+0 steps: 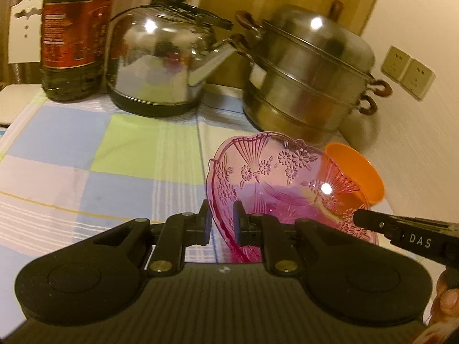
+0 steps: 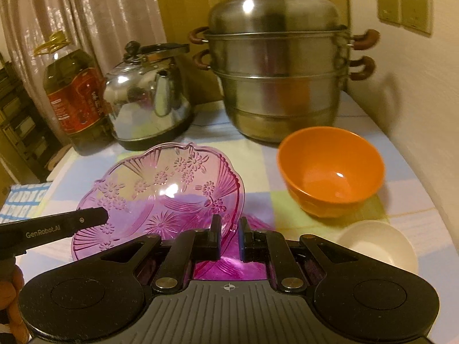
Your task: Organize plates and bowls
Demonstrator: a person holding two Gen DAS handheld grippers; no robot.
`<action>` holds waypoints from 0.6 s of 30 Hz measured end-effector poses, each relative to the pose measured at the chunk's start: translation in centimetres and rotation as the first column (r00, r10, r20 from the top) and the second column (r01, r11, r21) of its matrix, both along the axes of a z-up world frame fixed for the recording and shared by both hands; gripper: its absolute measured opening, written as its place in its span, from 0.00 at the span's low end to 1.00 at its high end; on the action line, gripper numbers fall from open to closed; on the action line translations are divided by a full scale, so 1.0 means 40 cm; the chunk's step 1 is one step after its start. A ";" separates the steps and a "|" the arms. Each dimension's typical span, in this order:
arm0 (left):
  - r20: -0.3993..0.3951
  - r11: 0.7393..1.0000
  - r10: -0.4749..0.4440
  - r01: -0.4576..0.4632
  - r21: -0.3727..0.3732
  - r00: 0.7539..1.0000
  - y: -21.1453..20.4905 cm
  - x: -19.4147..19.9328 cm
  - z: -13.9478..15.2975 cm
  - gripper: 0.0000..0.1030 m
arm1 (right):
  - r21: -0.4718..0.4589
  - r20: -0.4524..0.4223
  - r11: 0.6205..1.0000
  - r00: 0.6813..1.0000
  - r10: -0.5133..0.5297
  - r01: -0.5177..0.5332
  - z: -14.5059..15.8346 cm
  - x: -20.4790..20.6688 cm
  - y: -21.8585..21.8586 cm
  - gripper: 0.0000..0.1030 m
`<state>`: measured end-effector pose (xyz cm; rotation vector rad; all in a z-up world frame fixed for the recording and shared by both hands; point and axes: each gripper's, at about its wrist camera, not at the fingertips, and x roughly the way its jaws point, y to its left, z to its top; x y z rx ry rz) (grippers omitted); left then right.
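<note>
Left wrist view: the pink glass plate (image 1: 275, 177) is clamped at its rim by the left tool (image 1: 222, 220); the opposite rim is gripped by the right tool (image 2: 229, 226), orange bowl (image 2: 330, 169) at right.

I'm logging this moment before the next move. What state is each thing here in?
pink glass plate: tilted, lifted, gripped on two rim sides
left gripper: jaws shut on the plate rim
right gripper: jaws shut on the plate rim
orange bowl: upright, empty
white bowl: upright, on the cloth
steamer pot: lid on
kettle: lid on
oil bottle: upright, capped
</note>
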<state>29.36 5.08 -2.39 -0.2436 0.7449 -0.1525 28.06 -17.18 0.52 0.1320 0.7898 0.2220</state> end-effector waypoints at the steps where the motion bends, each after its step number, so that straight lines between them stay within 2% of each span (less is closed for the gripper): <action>1: 0.000 1.000 -0.008 0.008 0.006 1.000 -0.009 -0.002 -0.001 0.13 | -0.002 -0.002 1.000 1.000 -0.006 0.006 0.000 -0.006 -0.007 0.11; 9: -0.010 0.996 -0.077 0.077 0.044 0.997 -0.075 -0.015 -0.013 0.13 | -0.019 -0.036 0.999 0.998 -0.050 0.049 -0.014 -0.054 -0.062 0.11; 18: -0.033 0.988 -0.107 0.109 0.107 0.994 -0.110 -0.022 -0.029 0.13 | -0.032 -0.077 0.998 0.995 -0.062 0.059 -0.033 -0.074 -0.084 0.12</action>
